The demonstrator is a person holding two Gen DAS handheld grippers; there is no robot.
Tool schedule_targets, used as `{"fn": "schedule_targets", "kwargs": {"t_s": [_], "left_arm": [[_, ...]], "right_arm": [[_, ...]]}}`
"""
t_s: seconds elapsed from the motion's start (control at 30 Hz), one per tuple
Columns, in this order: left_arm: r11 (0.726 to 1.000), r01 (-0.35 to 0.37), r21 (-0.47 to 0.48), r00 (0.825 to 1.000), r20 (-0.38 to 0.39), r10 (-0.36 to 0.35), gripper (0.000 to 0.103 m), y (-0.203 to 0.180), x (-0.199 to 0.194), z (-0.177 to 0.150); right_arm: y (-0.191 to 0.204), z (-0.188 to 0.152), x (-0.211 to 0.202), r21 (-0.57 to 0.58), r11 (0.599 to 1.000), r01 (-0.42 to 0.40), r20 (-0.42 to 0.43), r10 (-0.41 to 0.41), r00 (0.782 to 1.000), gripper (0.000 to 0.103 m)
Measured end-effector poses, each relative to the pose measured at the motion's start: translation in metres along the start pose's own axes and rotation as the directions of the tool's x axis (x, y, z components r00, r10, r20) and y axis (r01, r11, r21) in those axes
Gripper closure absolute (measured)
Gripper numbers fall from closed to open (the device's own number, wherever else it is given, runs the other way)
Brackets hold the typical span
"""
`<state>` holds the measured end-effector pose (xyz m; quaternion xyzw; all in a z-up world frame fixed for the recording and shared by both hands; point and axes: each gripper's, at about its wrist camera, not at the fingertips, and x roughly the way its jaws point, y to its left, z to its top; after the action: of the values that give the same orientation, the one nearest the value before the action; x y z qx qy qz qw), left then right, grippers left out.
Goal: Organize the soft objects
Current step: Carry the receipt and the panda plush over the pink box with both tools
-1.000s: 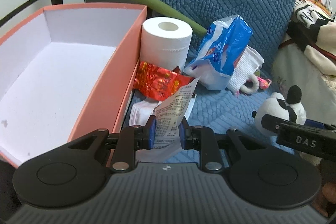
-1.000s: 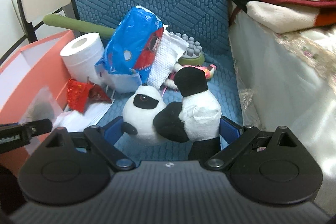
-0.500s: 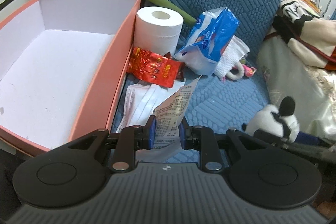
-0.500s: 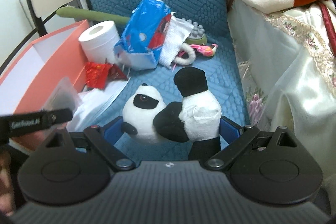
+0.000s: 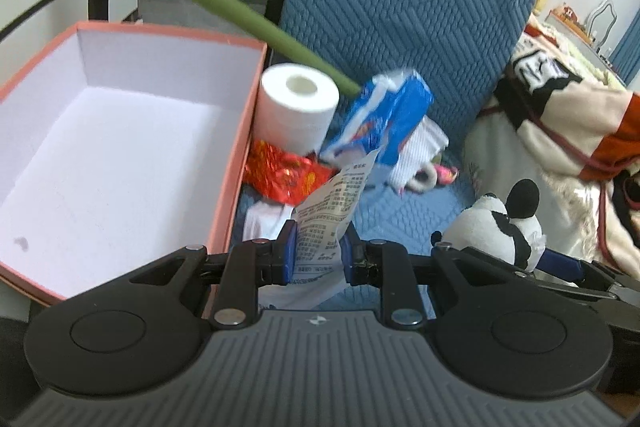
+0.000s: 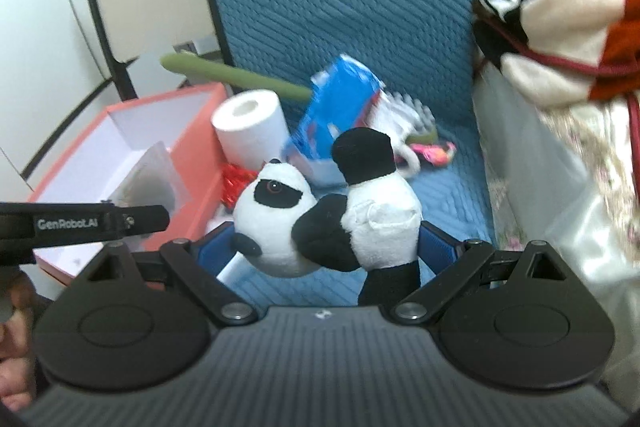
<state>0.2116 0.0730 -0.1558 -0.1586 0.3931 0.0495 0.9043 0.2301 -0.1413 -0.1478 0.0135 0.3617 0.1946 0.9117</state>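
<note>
My left gripper is shut on a clear printed packet, held up in the air just right of the pink box. The box stands open with a white inside and nothing in it. My right gripper is shut on a black and white panda plush, lifted above the blue seat cushion. The same panda shows at the right of the left wrist view. In the right wrist view, the left gripper's finger and its packet hang over the box.
On the cushion lie a toilet roll, a blue tissue pack, a red foil wrapper, white masks, a white cloth and a pink toy. A green stick leans behind. A blanket is piled at right.
Both grippers have risen with their loads. The panda is now clear of the cushion, and the packet has come up off the masks beside the box.
</note>
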Motion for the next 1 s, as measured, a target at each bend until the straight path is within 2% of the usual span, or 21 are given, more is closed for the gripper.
{"fn": "schedule_targets", "kwargs": {"t_s": [0.5,0.8,1.0], "left_arm": [[1.000,0.001,-0.013,0.995,0.096,0.000,0.077,0.032,-0.048,0.062],[0.999,-0.032,-0.043,0.992,0.120,0.037,0.077,0.079,-0.068,0.086],[0.996,-0.061,-0.072,0.991,0.117,0.069,0.077,0.116,-0.072,0.091]], "right_arm": [[0.054,0.063,-0.021,-0.069,0.995,-0.071,0.105,0.078,0.991,0.006],[0.104,0.087,-0.018,-0.112,0.986,-0.125,0.131,0.139,0.982,0.006],[0.145,0.092,-0.003,-0.162,0.973,-0.166,0.106,0.185,0.977,0.006]]}}
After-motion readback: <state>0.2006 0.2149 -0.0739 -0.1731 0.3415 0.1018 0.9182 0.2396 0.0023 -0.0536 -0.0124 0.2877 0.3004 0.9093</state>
